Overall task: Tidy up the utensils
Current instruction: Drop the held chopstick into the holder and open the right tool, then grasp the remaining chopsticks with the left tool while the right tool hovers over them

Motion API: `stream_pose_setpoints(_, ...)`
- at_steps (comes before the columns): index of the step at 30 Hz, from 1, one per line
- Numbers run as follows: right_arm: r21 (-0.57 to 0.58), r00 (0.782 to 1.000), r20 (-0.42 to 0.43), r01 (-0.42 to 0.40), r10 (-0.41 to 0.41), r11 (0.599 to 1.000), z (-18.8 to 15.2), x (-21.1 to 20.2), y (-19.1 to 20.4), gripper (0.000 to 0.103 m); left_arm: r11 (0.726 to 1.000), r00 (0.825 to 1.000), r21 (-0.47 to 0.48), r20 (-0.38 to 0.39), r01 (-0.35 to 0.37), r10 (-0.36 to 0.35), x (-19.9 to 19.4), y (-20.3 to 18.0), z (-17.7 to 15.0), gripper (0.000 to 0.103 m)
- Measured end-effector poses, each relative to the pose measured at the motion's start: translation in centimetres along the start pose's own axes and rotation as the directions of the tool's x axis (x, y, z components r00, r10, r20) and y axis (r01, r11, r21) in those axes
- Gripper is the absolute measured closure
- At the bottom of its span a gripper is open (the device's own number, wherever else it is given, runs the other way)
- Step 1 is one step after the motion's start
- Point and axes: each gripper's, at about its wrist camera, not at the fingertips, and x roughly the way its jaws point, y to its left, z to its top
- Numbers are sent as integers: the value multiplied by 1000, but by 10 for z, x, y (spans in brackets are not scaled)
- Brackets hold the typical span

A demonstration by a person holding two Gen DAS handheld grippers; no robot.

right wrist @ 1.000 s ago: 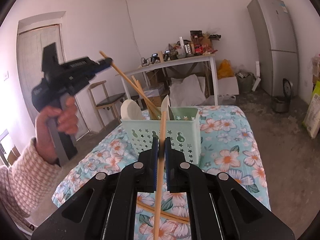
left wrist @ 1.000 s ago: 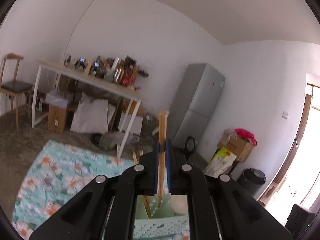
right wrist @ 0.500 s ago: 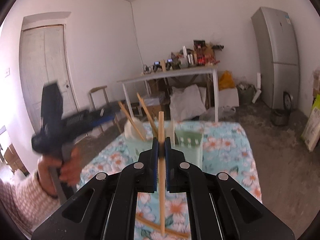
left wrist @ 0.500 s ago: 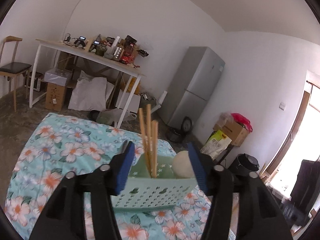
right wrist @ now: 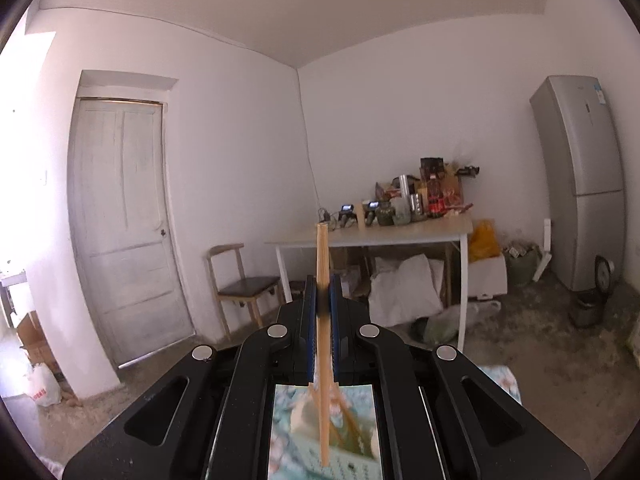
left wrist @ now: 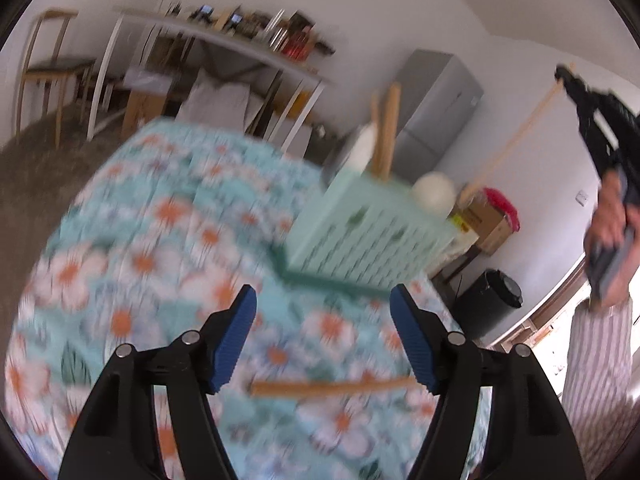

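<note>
A mint-green perforated utensil basket (left wrist: 372, 236) stands on the floral tablecloth (left wrist: 160, 232), holding upright wooden chopsticks (left wrist: 386, 132) and a white spoon (left wrist: 434, 192). My left gripper (left wrist: 322, 340) hovers low over the cloth with its jaws opening and nothing between them. A loose wooden chopstick (left wrist: 328, 388) lies crosswise on the cloth just under it. My right gripper (right wrist: 323, 320) is shut on a single chopstick (right wrist: 322, 264) held upright, above the basket (right wrist: 352, 444). In the left wrist view that right gripper (left wrist: 576, 84) shows at the far right in a person's hand.
A white side table (right wrist: 380, 236) crowded with bottles stands at the back wall beside a grey fridge (right wrist: 580, 184). A wooden chair (right wrist: 240, 284) and a white door (right wrist: 124, 220) are to the left. A black bin (left wrist: 492, 300) and cardboard box (left wrist: 488, 220) sit past the table edge.
My left gripper let go of its chopstick into the basket, opened wide and dropped toward the cloth. My right gripper rose with its chopstick until the basket sank below the fingers.
</note>
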Motion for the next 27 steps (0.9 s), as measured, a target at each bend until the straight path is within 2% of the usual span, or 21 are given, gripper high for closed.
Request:
stream_pose_setpoints(5, -6, 998, -30, 59, -59, 998, -13, 38, -8, 99, 995, 999, -101, -49, -13, 8, 3, 25, -21, 36)
stream_pose_setpoints(8, -47, 988, -106, 108, -113, 993, -36, 65, -9, 98, 994, 998, -111, -56, -21, 15, 3, 29, -25, 36)
stream_pose_setpoints(11, -68, 969, -219, 105, -118, 992, -63, 82, -9, 95, 994, 999, -110, -48, -13, 7, 1, 29, -26, 36)
stream_pose_setpoints(12, -84, 961, -242, 115, -132, 990, -71, 83, -7, 86, 994, 999, -107, -49, -11, 6, 0, 27, -26, 36)
stream_pose_setpoints(13, -99, 958, -246, 125, -146, 987, -76, 80, -5, 72, 995, 999, -103, -52, -9, 4, 0, 26, -26, 36)
stream_pose_setpoints(15, -122, 963, -217, 139, -163, 983, -78, 64, -1, 55, 995, 998, -95, -65, -2, -4, 2, 22, -26, 36)
stream_pose_setpoints(16, -130, 965, -202, 145, -169, 981, -77, 56, 2, 51, 996, 998, -93, -69, 1, -8, 2, 20, -26, 36)
stream_pose_setpoints(19, -132, 970, -160, 163, -184, 978, -73, 27, 4, 41, 997, 996, -77, -88, 24, -31, 5, 12, -28, 36)
stream_pose_setpoints(22, -93, 973, -149, 164, -176, 982, -76, -1, 2, 38, 995, 991, -70, -116, 67, -74, 7, 1, -34, 36)
stream_pose_setpoints(25, -53, 968, -180, 168, -175, 984, -93, -23, 0, 37, 992, 983, -72, -149, 102, -111, 11, -7, -41, 36)
stream_pose_setpoints(27, -3, 961, -215, 175, -172, 985, -112, -37, -5, 37, 986, 973, -99, -177, 132, -148, 16, -9, -46, 40)
